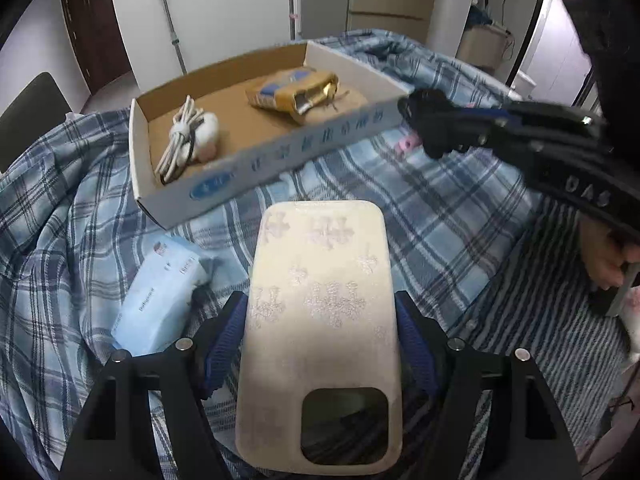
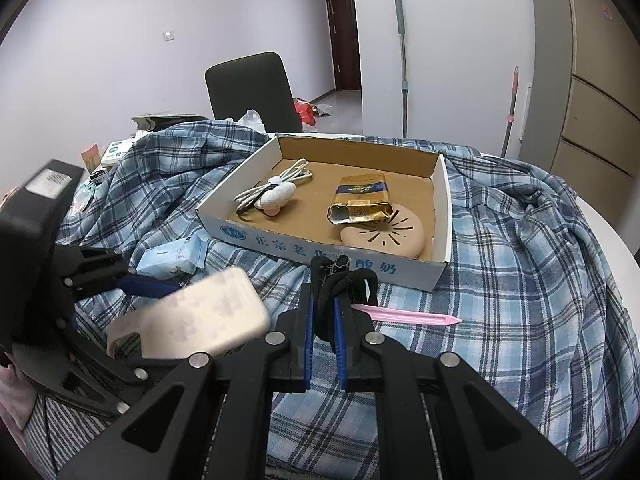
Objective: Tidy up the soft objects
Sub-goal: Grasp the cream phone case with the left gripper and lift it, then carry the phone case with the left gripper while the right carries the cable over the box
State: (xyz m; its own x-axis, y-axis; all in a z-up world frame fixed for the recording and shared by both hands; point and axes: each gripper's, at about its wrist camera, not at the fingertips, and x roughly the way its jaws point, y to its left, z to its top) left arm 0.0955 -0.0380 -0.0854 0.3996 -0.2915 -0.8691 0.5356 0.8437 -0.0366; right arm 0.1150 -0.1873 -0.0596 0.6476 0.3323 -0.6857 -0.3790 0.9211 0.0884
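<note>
Left wrist view: the left gripper point(image 1: 322, 332) clamps a cream phone case point(image 1: 320, 320) above the plaid cloth point(image 1: 400, 200). The right gripper point(image 2: 323, 312) pinches a black cord point(image 2: 344, 280) near the cardboard box point(image 2: 280, 240).

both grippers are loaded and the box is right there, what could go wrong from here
1. The left gripper holds the phone case only by its long edges; the soft case could flex and slip out.
2. The black cord bunches loosely above the shut right gripper; a loop may snag the cardboard box wall.
3. The box already holds a cable bundle, gold packet and round tan disc, so drops may land on top.
</note>
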